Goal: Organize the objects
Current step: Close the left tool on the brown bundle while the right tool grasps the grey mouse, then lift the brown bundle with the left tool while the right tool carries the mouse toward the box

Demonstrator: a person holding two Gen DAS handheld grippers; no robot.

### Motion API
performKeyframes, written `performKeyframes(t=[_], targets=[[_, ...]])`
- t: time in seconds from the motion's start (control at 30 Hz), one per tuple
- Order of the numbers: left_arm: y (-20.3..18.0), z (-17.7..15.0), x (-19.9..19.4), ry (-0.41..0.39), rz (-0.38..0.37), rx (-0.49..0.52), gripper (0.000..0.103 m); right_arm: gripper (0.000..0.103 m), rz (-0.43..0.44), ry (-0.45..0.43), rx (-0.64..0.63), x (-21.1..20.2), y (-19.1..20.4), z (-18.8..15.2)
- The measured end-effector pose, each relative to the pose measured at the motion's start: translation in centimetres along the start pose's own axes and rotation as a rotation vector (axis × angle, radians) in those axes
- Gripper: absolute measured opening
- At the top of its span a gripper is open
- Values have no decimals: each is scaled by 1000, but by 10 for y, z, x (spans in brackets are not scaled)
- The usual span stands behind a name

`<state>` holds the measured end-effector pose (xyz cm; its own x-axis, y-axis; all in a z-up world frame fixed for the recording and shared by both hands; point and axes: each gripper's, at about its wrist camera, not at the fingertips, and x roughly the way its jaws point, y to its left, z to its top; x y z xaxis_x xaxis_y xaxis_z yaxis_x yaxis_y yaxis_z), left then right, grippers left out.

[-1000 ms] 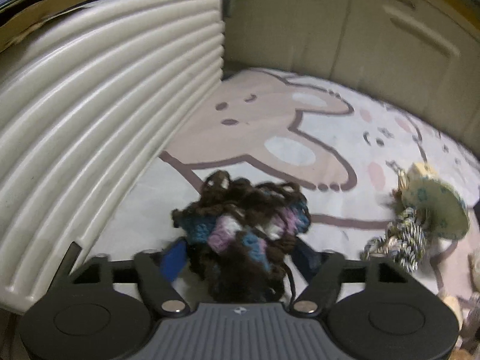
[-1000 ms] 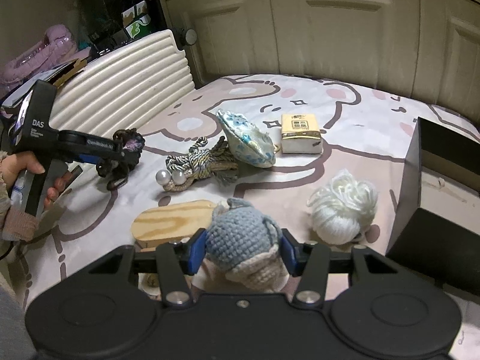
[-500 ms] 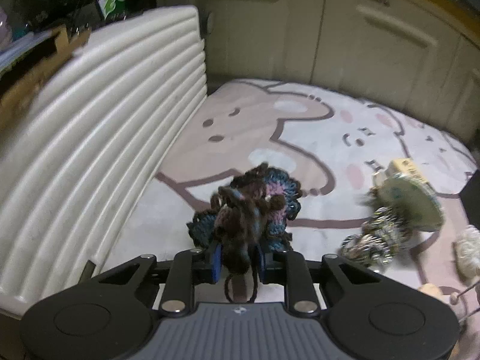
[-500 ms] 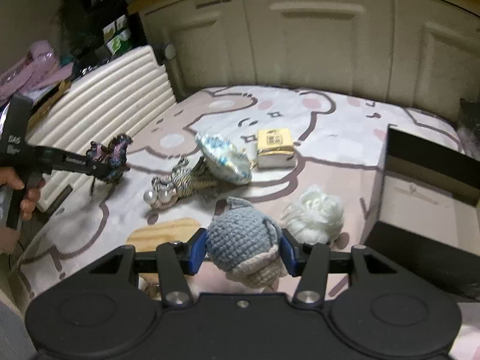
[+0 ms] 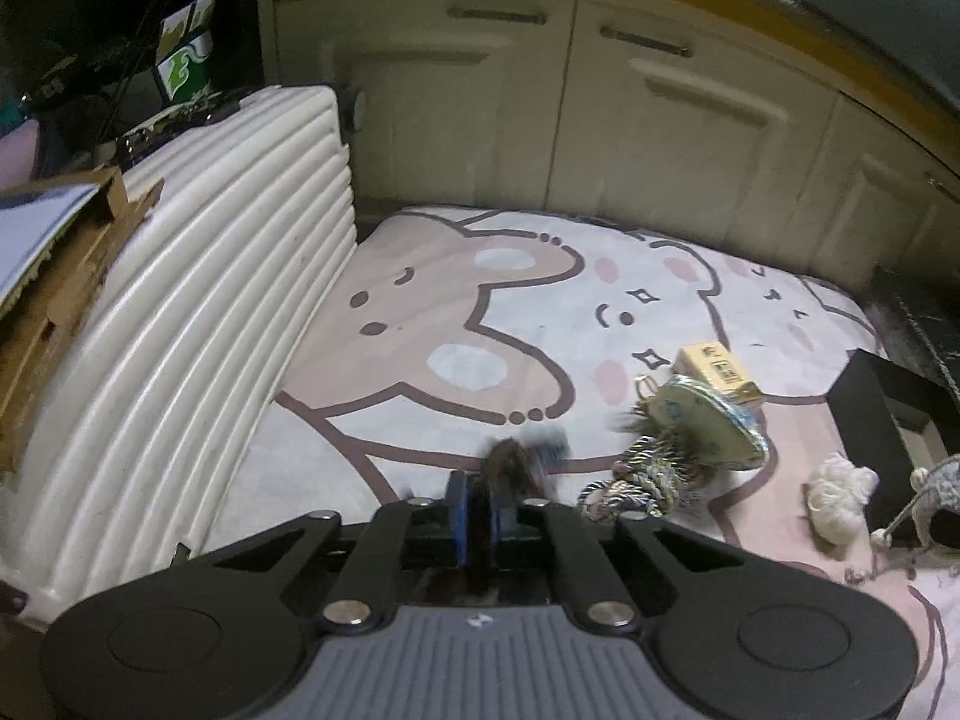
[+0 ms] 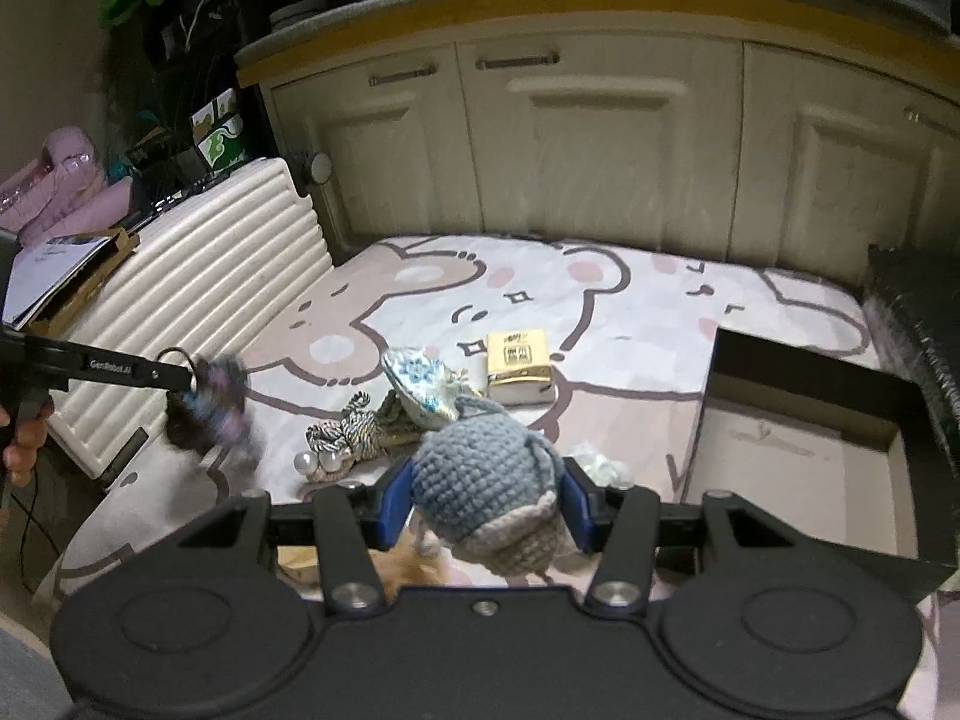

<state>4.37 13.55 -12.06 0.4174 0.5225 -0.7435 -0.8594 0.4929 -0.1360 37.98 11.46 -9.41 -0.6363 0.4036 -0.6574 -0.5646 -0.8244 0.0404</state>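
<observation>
My left gripper [image 5: 480, 510] is shut on a dark brown, blue and pink crochet piece [image 5: 519, 459], lifted above the cartoon mat; it shows blurred in the right wrist view [image 6: 213, 399]. My right gripper [image 6: 486, 507] is shut on a grey crochet toy [image 6: 489, 492] with a beige base, held above the mat beside the open black box [image 6: 804, 450]. On the mat lie a twisted rope with pearls [image 6: 345, 435], a blue floral pouch [image 6: 420, 384], a yellow tissue pack [image 6: 519, 363] and a white yarn ball [image 5: 837, 495].
A white ribbed suitcase [image 5: 180, 324] lies along the mat's left edge with a cardboard box [image 5: 54, 264] on top. Cream cabinets [image 6: 600, 144] stand behind. A wooden board [image 6: 300, 564] lies under my right gripper.
My left gripper closed on the dark crochet piece and lifted it up and rightward. My right gripper rose with the grey toy and moved toward the black box.
</observation>
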Motion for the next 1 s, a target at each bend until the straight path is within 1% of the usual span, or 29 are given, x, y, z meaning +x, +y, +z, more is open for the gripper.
performKeyframes(t=[0.17, 0.2, 0.23, 0.27, 0.3, 0.33, 0.37, 0.4, 0.53, 0.63, 0.73, 0.8, 1.0], targets=[[-1, -6, -5, 18, 5, 19, 4, 52, -2, 0, 1, -8, 2, 0], [0, -8, -3, 27, 9, 16, 5, 52, -3, 4, 3, -7, 2, -1], [2, -10, -1, 38, 13, 12, 8, 52, -4, 9, 8, -7, 1, -2], [2, -12, 2, 48, 14, 5, 15, 52, -4, 14, 15, -7, -1, -3], [4, -14, 6, 62, 19, 0, 33, 52, -4, 18, 23, -7, -2, -3], [4, -15, 10, 77, 24, -3, 43, 52, -6, 20, 27, -7, -4, -3], [4, -17, 14, 85, 31, -6, 59, 52, -8, 20, 31, -8, -5, -3], [4, -19, 19, 95, 37, 0, 66, 52, -8, 21, 36, -9, -6, -3], [0, -26, 42, 134, 55, 19, 70, 52, -1, 25, 59, -15, -12, 0], [-4, -31, 58, 139, 81, 32, 73, 52, 13, 24, 65, -22, -14, 3], [-6, -32, 69, 131, 113, 46, 73, 52, 18, 25, 70, -29, -15, 6], [-5, -33, 74, 132, 129, 39, 70, 52, 23, 32, 82, -31, -18, 8], [-1, -36, 85, 136, 154, 26, 68, 52, -16, 75, 130, -26, -32, 2]])
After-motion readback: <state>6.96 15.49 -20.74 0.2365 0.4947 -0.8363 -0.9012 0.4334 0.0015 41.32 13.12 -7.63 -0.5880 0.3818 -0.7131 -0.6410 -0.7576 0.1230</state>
